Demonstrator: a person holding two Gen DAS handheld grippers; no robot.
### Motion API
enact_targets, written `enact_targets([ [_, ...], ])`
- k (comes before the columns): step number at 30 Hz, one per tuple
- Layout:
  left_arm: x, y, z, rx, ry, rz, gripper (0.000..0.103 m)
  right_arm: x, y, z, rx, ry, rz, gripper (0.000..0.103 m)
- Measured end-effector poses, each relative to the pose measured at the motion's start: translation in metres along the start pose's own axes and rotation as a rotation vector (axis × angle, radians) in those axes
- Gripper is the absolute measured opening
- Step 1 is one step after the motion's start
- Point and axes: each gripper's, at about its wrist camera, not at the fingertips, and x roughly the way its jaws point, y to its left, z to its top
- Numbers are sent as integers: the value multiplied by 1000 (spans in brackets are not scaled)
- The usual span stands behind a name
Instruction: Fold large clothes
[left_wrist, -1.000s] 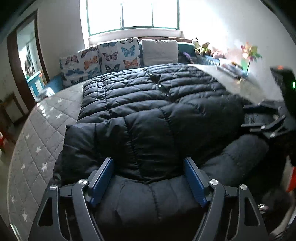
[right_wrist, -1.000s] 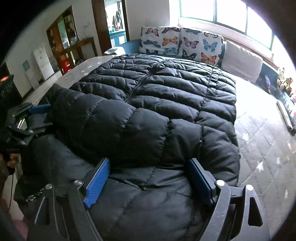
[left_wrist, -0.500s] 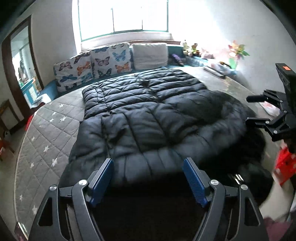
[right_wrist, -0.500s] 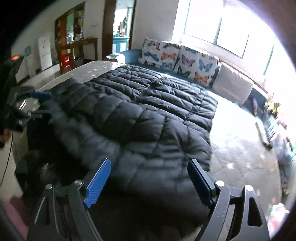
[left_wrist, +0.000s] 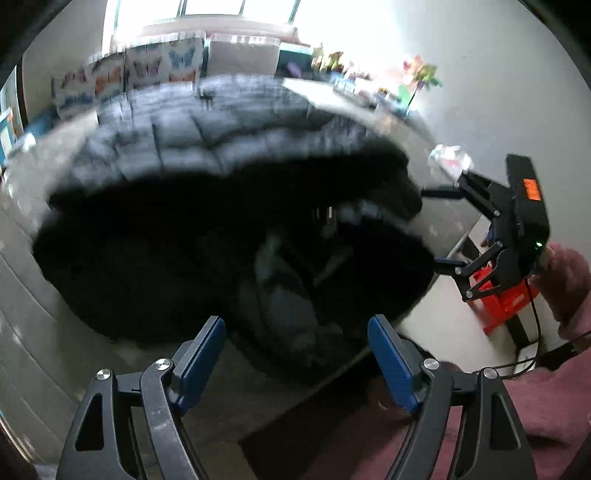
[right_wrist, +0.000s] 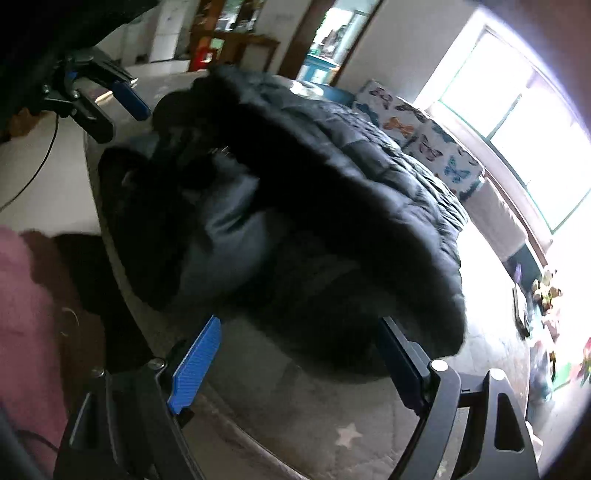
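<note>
A large black quilted puffer jacket (left_wrist: 184, 229) lies spread on the bed, blurred by motion, with its near end bunched and some grey lining showing (right_wrist: 229, 236). My left gripper (left_wrist: 297, 332) hovers just short of that near end, over the bed's edge. Its jaws are opening, with nothing pressed between the blue pads. It also shows in the right wrist view as the left gripper (right_wrist: 118, 110) at the upper left. My right gripper (right_wrist: 297, 328) stands open at the jacket's other near corner, gripping nothing. The left wrist view shows the right gripper (left_wrist: 432, 227) at the right.
The grey star-quilted mattress (right_wrist: 347, 435) ends close in front of me. Butterfly cushions (right_wrist: 424, 136) and a window line the far side. Toys and a paper flower (left_wrist: 417, 77) sit along the right wall. A red stool (left_wrist: 498, 299) and a pink sleeve (left_wrist: 569, 280) are nearby.
Both grippers have drawn back from over the jacket to the bed's near edge and tilted downward. The jacket no longer lies between either pair of jaws. The right wrist view has rolled.
</note>
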Motion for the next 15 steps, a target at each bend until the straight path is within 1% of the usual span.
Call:
enact_targets([
  [1,9,-1,-3,-14,37,-7,85,4,4,0,-19,-9,6,93],
  [3,20,-2,-8,-42,60,-20,83,8,13,4,-61,-38,3,93],
  [4,25,-1,-8,-59,73,-34,79,9,18,6,-86,-55,7,93],
  [5,28,-1,-8,-68,81,-44,65,10,21,8,-105,-68,9,93],
  [6,31,-2,-8,-73,86,-53,56,12,25,10,-122,-77,11,93],
  [7,31,-3,-7,-71,85,-47,43,15,28,13,-142,-87,18,93],
  [8,28,-4,-5,-67,69,-39,37,17,32,15,-152,-94,22,93],
  [9,24,-3,-2,-65,52,-37,28,19,33,17,-160,-109,20,93],
  [10,18,-1,4,-66,32,-35,22,20,34,21,-163,-119,24,91],
  [12,5,1,12,-73,-10,-53,19,20,33,23,-164,-129,27,80],
  [14,-12,3,25,-57,-61,-59,19,21,30,30,-140,-137,34,59],
  [15,-18,3,30,-48,-76,-55,19,21,27,33,-117,-134,38,52],
])
